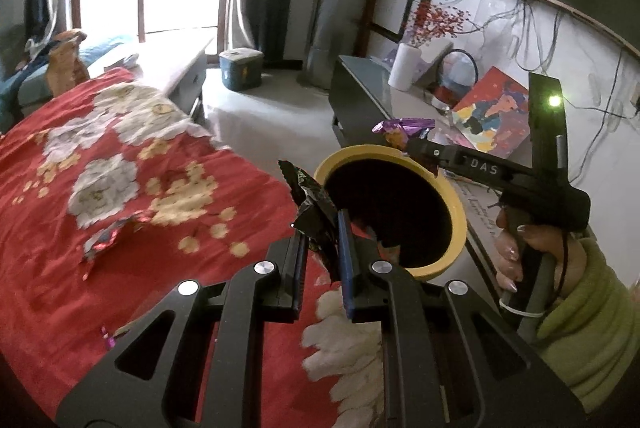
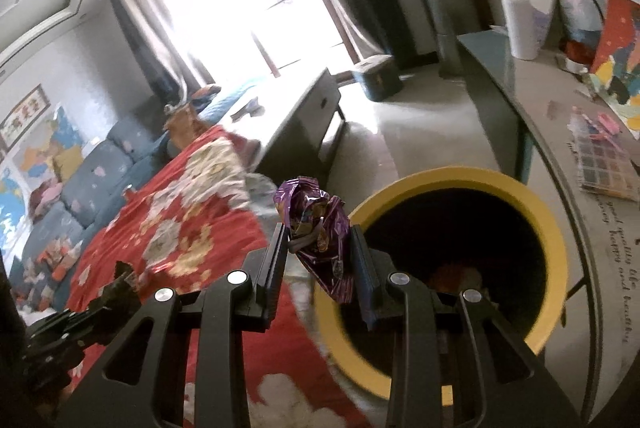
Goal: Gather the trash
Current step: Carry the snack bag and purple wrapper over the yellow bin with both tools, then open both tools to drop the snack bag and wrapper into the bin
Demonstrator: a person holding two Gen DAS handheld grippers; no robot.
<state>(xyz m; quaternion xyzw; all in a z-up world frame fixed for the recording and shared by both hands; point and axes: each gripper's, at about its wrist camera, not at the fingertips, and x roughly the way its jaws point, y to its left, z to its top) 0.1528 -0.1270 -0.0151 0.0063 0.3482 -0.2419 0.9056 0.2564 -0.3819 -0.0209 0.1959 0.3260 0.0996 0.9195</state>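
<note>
Two crumpled wrappers, one pinched in each gripper, held beside a round yellow-rimmed bin with a dark inside.

In the left wrist view the left gripper [image 1: 322, 228] at lower centre is clamped tight on a crumpled black foil wrapper [image 1: 310, 206], which sticks up and to the left out of the fingers, just left of the yellow-rimmed bin [image 1: 456, 204]; the red flowered bedspread [image 1: 120, 188] fills the left of the frame, with another scrap of shiny wrapper [image 1: 106, 242] lying on it. At centre right the right gripper [image 1: 412, 148] reaches over the bin's far rim, a hand [image 1: 528, 252] in a green sleeve on its handle. In the right wrist view the right gripper [image 2: 320, 248] pinches a crumpled purple foil wrapper [image 2: 316, 228] at frame centre, against the bin's left rim [image 2: 558, 248].
</note>
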